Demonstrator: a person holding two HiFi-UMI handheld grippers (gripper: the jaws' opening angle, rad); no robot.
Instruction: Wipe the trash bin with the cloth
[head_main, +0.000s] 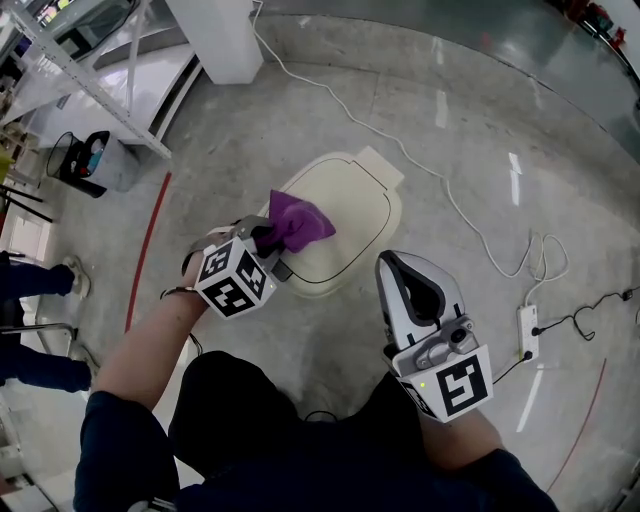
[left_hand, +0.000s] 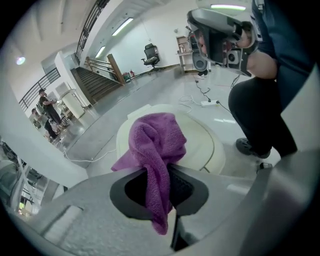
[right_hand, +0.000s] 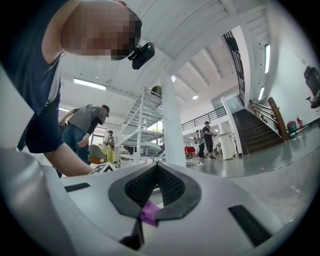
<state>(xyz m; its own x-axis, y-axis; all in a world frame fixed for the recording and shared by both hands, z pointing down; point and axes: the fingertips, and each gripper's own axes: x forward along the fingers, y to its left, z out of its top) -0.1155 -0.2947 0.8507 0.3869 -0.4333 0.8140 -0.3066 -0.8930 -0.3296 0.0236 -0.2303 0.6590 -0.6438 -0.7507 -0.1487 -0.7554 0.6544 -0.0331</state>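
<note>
Head view: left tongs (head_main: 272, 240) clamp the cloth (head_main: 300, 222) over the lidded trash bin (head_main: 350, 195); right tongs (head_main: 399, 266) closed, empty.

- My left gripper (head_main: 266, 243) (left_hand: 162, 172) is held out ahead and to the left, its marker cube facing up at me.
- Its jaws are closed on a purple cloth (head_main: 297, 222) (left_hand: 156, 145), which bunches out beyond the tips.
- My left forearm (head_main: 150, 345) is bare and reaches forward from a dark sleeve.
- My right gripper (head_main: 393, 262) (right_hand: 156, 172) is nearer my body, on the right, pointing away from me.
- Its jaws are pressed together with nothing gripped.
- My right forearm (head_main: 458, 440) is drawn in close.
</note>
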